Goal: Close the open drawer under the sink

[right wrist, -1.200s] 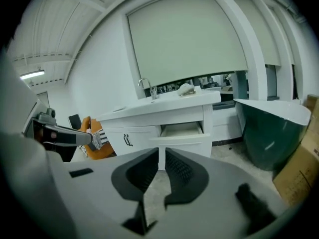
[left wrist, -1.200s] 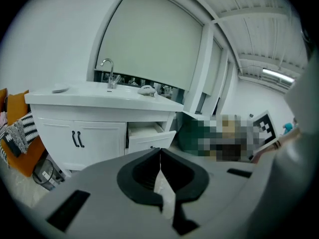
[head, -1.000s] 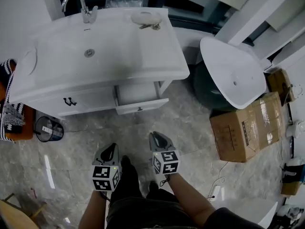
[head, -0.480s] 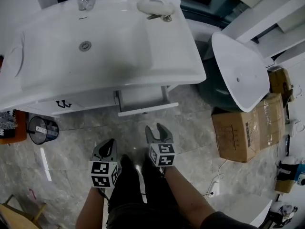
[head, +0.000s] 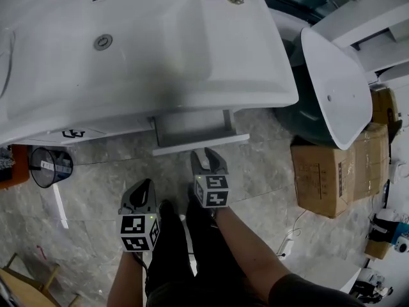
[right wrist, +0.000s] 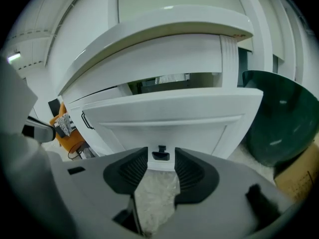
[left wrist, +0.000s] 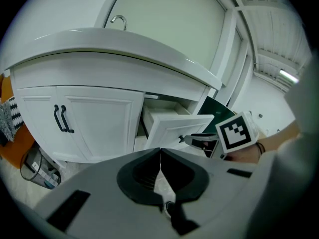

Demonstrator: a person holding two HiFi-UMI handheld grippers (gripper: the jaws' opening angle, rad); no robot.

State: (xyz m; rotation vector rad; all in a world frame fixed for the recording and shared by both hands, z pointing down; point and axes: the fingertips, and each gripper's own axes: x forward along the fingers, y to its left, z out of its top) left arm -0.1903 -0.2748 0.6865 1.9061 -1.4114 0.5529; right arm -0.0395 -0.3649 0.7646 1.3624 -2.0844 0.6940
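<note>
Nearest the camera, the person's dark-trousered legs [head: 176, 254] stand on the grey marbled floor [head: 268, 171], with a bare forearm reaching forward on each side; the left gripper [head: 142, 185] hangs low over the floor, well short of the cabinet, and its own view shows its fingers [left wrist: 149, 158] clenched together with nothing between them; the right gripper [head: 206, 155] sits further forward, its tips just at the front of the open white drawer [head: 201, 144]; its fingers [right wrist: 142, 161] have just been spreading wide and then drawing in a little, and they stand released, with the drawer's small dark knob [right wrist: 160, 155] lined up in the gap between the tips, though whether they touch it I cannot tell; the drawer itself is pulled out from the right-hand side of the white vanity cabinet [left wrist: 99, 118], under the sink's overhanging edge; to its left are two cabinet doors with paired black handles [left wrist: 62, 119]; a black wire wastebasket [head: 48, 166] stands on the floor by the cabinet's left end; above lies the broad white sink [head: 128, 43] with a chrome tap [left wrist: 118, 20] at its back; to the right, a loose white basin [head: 339, 88] rests over a dark green tub [right wrist: 276, 118], beside a brown cardboard box [head: 332, 171].
</note>
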